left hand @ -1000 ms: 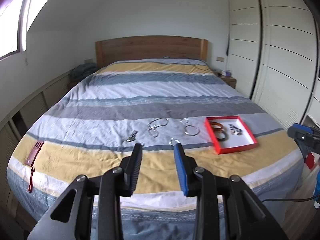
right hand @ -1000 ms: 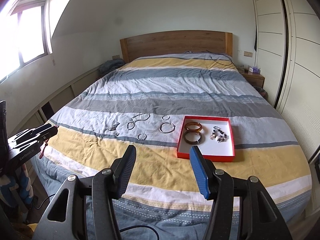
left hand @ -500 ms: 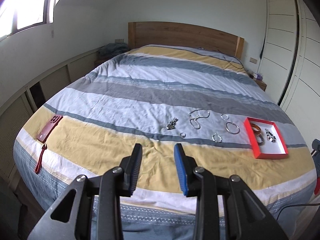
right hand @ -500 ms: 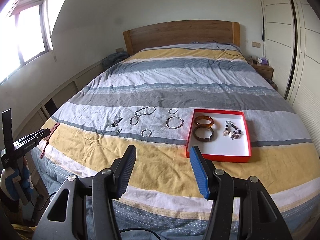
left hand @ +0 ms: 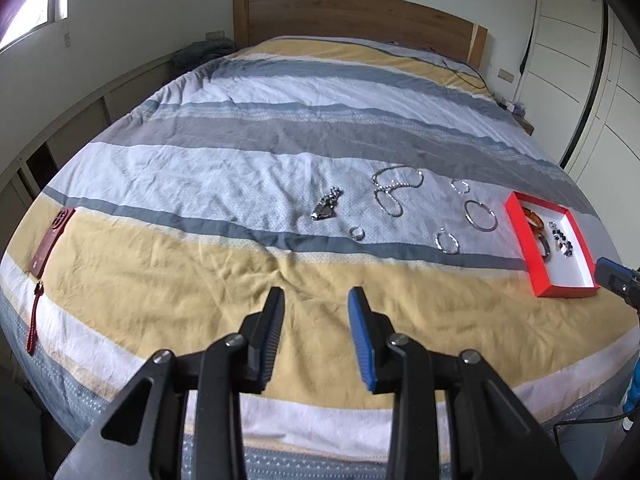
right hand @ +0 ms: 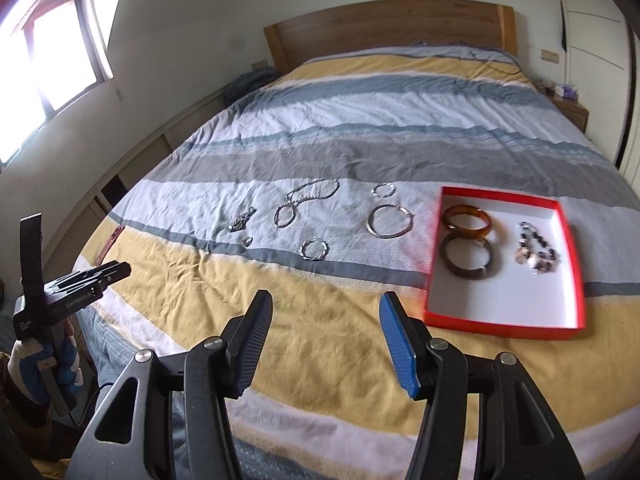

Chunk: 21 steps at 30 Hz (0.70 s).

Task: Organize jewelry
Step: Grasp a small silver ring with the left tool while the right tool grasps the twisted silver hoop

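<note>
Bed (right hand: 360,140): tray (right hand: 576,264), 2 bangles (right hand: 466,220)

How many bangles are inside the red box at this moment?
2: an amber bangle at the box's far left, a dark brown bangle touching it on the near side. The red box hides nothing.

The right gripper (right hand: 326,320) hangs open-jawed above the bed (right hand: 360,128). A red tray (right hand: 504,324) at right holds two bangles (right hand: 467,240); silver pieces (right hand: 390,221) lie left of it.

A home bedroom: striped double bed (right hand: 360,128), wooden headboard (right hand: 392,28), fitted wardrobe (left hand: 592,60), window (right hand: 52,64).
</note>
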Tool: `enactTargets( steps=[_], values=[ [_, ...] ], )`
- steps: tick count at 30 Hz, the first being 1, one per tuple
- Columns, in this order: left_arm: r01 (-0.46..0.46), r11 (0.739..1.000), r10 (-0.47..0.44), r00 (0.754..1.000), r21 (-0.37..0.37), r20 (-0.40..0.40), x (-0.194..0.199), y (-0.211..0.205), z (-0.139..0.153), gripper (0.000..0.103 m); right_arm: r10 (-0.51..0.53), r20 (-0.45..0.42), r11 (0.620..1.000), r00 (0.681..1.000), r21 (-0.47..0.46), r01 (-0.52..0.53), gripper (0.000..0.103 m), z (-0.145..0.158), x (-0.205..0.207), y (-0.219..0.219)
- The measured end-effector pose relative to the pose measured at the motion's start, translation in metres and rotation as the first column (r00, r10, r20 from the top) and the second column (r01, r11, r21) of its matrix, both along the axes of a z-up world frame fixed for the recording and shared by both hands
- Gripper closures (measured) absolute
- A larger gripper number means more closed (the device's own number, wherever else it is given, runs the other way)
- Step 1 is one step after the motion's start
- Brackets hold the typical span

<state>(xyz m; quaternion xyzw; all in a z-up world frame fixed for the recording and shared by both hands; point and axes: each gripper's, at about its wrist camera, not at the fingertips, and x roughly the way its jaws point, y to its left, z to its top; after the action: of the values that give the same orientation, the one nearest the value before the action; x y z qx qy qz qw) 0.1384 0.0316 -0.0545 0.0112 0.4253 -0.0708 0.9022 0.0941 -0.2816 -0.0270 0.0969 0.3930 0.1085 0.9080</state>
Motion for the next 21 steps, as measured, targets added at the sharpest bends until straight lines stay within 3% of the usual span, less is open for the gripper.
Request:
enactTargets(
  steps=[12, 21],
  values=[
    [0.086, 0.996, -0.089, 0.991, -0.037, -0.098, 0.106, -0.041, -0.074, 0.072, 0.122, -0.121, 0.993, 0.985, 0.024, -0.12, 0.048, -0.085, 0.128, 0.049],
    [0.118, 0.993, -0.121, 0.983, -0.028, -0.135, 0.145, -0.062, -0.116, 0.072, 0.13, -0.159, 0.991, 0.979, -0.001, -0.132, 0.048, -0.126, 0.173, 0.06]
  ],
)
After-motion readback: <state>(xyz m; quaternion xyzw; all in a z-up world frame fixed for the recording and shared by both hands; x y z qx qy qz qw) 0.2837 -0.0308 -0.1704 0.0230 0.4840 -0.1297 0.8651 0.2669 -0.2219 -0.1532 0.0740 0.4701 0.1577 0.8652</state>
